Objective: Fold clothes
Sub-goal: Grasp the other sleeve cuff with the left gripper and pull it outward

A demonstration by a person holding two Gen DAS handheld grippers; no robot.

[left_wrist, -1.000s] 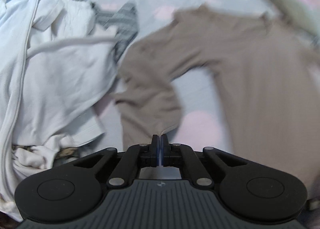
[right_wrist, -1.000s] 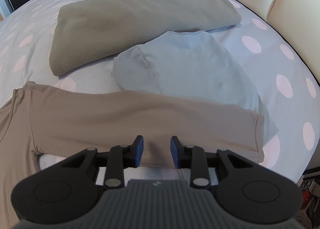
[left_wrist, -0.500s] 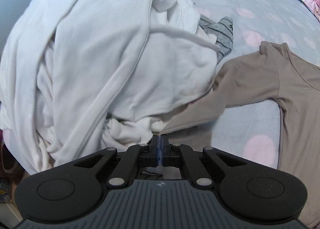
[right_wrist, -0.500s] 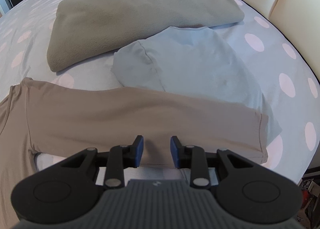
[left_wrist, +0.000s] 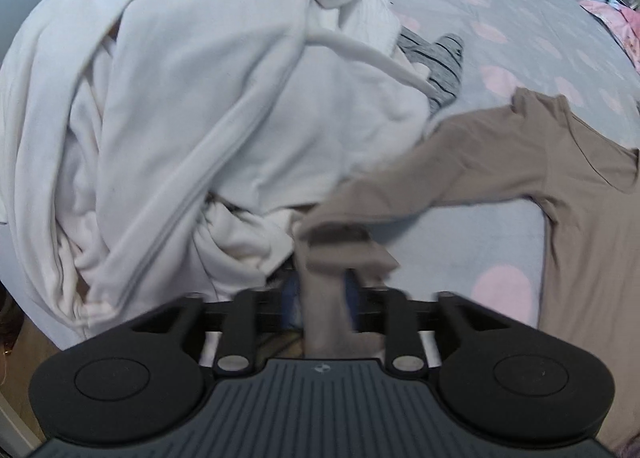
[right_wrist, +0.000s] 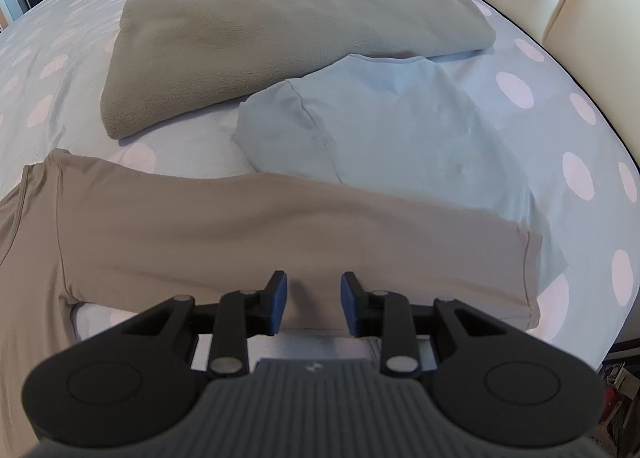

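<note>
Sleeve cuff of the tan shirt (left_wrist: pixel 500 154) lay between my left tool (left_wrist: pixel 320 294), whose jaws had just been opening; my right tool (right_wrist: pixel 312 302) hovered part-open over its other sleeve on the bed (right_wrist: pixel 540 106), gripping nothing.

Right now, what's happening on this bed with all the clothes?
A person is laying out a long-sleeved taupe top on the dotted bedsheet to fold it, using handheld tongs. The left tongs have just been opening, and the end of one sleeve hangs loose between them, beside a heap of white laundry. The right tongs hover open over the other sleeve. A pale blue shirt and a folded grey-green blanket lie beyond.
</note>
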